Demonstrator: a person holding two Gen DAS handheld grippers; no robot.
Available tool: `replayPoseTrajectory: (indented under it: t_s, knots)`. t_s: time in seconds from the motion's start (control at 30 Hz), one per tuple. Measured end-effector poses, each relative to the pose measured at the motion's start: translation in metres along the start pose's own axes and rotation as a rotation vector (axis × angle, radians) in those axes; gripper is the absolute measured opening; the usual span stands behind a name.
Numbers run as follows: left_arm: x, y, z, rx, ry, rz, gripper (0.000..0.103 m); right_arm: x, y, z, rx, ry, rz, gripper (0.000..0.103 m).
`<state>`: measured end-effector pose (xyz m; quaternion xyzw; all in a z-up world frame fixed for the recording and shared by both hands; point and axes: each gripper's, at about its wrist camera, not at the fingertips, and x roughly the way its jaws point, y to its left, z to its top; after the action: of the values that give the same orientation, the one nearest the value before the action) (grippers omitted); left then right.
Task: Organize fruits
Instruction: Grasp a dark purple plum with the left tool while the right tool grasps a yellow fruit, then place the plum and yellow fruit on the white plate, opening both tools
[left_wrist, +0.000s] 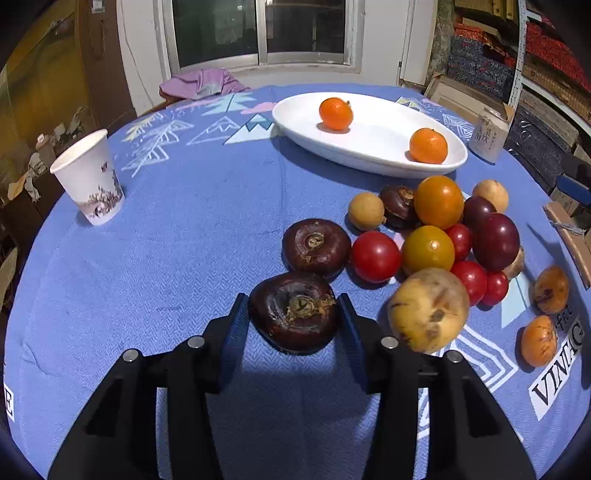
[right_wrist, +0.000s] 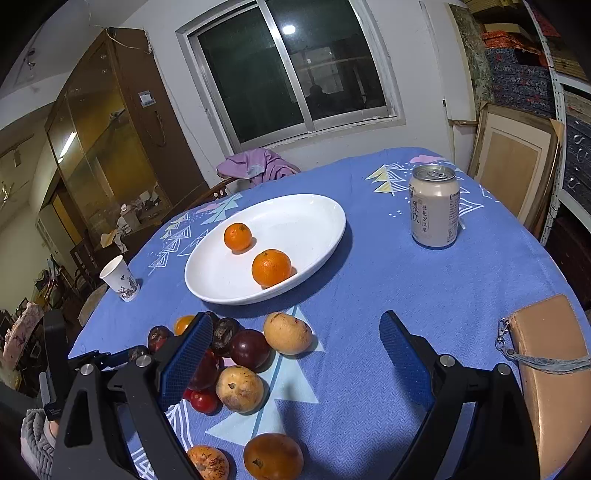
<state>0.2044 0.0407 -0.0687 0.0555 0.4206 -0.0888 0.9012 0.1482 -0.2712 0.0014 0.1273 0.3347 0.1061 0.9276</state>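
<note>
Left gripper (left_wrist: 293, 314): lower centre of its view, blue pads clenched on a dark brown water chestnut (left_wrist: 294, 312) that sits on the blue tablecloth (left_wrist: 184, 258).
Right gripper (right_wrist: 295, 354): jaws spread wide with nothing between them, above the cloth at lower centre.
Fruit pile (left_wrist: 436, 236): right of centre in the left view, red, yellow and purple fruits touching.
White plate (right_wrist: 314, 210): centre of the right view, holding two oranges (right_wrist: 271, 267).
Paper cup (left_wrist: 88, 177): left edge.
Drink can (right_wrist: 435, 206): upper right.
</note>
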Motion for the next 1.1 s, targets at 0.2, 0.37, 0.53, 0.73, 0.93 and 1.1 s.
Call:
replayPoseTrajectory:
  t_s: [0.2, 0.37, 0.53, 0.73, 0.93, 1.1]
  knots:
    - [-0.004, -0.007, 0.0, 0.018, -0.023, -0.001, 0.047, 0.009, 0.007, -0.003, -0.056, 0.032, 0.0, 0.093]
    - [-0.002, -0.005, -0.001, -0.002, -0.008, -0.031, 0.047, 0.038, 0.01, -0.004, -0.07, 0.115, 0.002, 0.083]
    - [-0.005, -0.009, -0.002, 0.003, -0.016, -0.04, 0.047, 0.068, -0.001, 0.001, 0.036, 0.205, 0.072, 0.069]
    - [-0.013, -0.012, -0.001, 0.009, -0.042, -0.052, 0.047, 0.095, -0.011, -0.007, 0.127, 0.282, 0.134, 0.052]
    - [-0.03, -0.006, 0.002, -0.023, -0.095, -0.072, 0.047, 0.086, -0.012, -0.005, 0.134, 0.253, 0.147, 0.042]
    - [-0.05, 0.002, 0.03, -0.064, -0.161, -0.092, 0.047, 0.043, -0.009, 0.02, 0.114, 0.104, 0.15, 0.042]
